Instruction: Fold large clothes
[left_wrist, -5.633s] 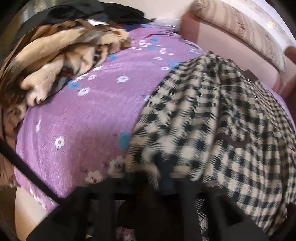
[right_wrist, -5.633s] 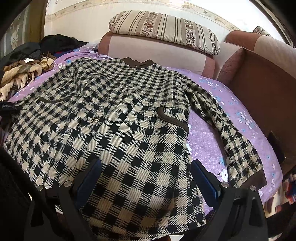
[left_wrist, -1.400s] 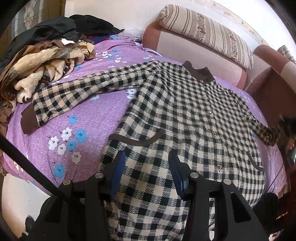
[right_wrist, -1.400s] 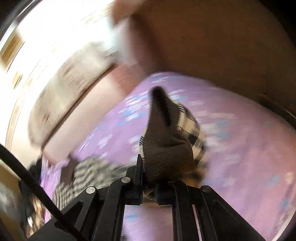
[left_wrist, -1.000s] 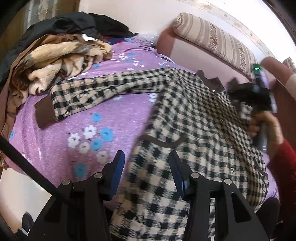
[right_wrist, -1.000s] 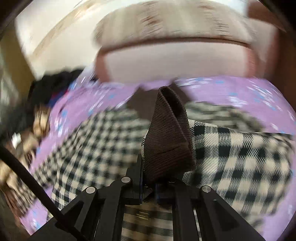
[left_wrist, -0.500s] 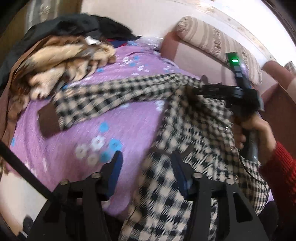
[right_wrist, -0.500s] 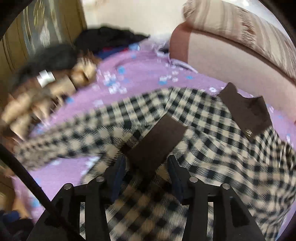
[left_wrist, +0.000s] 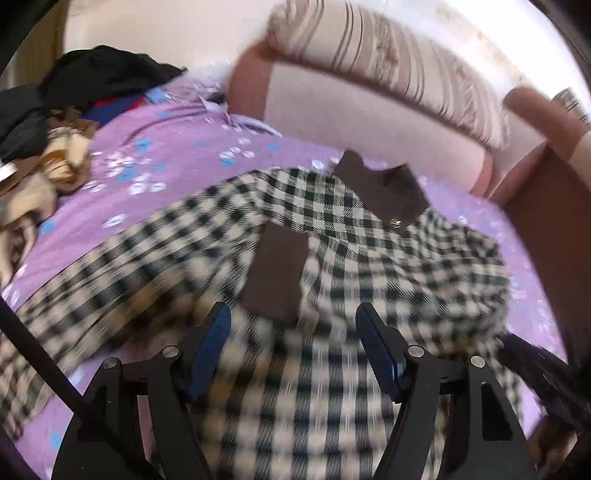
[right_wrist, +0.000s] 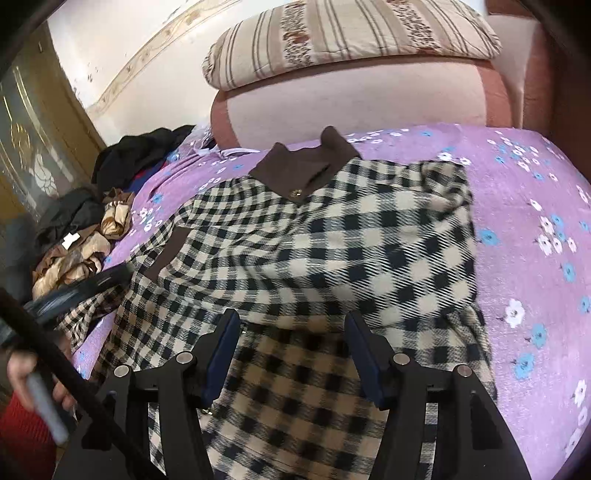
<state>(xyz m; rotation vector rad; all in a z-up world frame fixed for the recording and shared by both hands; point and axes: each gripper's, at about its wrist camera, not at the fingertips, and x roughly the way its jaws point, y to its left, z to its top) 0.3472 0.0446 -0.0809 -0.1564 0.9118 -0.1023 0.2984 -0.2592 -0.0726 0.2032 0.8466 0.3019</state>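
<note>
The checked coat (right_wrist: 332, 236) lies spread on the purple flowered sheet (right_wrist: 528, 206) of the bed, its brown collar (right_wrist: 306, 166) towards the padded headboard (right_wrist: 354, 107); one sleeve is folded across the chest, so that its brown cuff (left_wrist: 275, 273) rests flat on the checks just below the collar; the other sleeve trails off over the sheet towards the heap of clothes (left_wrist: 44, 147) at the side, blurred in the left wrist view.

The right gripper (right_wrist: 291, 350) hangs over the lower half of the coat with its jaws parted; they have just been opening, and nothing is caught between the blue pads (right_wrist: 221, 354), only cloth lying beneath; the left gripper (left_wrist: 293, 350) is likewise unclenched above the coat near the cuff, its jaws having just been widening, with no cloth pinched between them.

At the left edge of the right wrist view a hand (right_wrist: 26, 373) in a red sleeve (right_wrist: 22, 439) grips a handle; a striped pillow (right_wrist: 343, 37) sits on top of the headboard.
</note>
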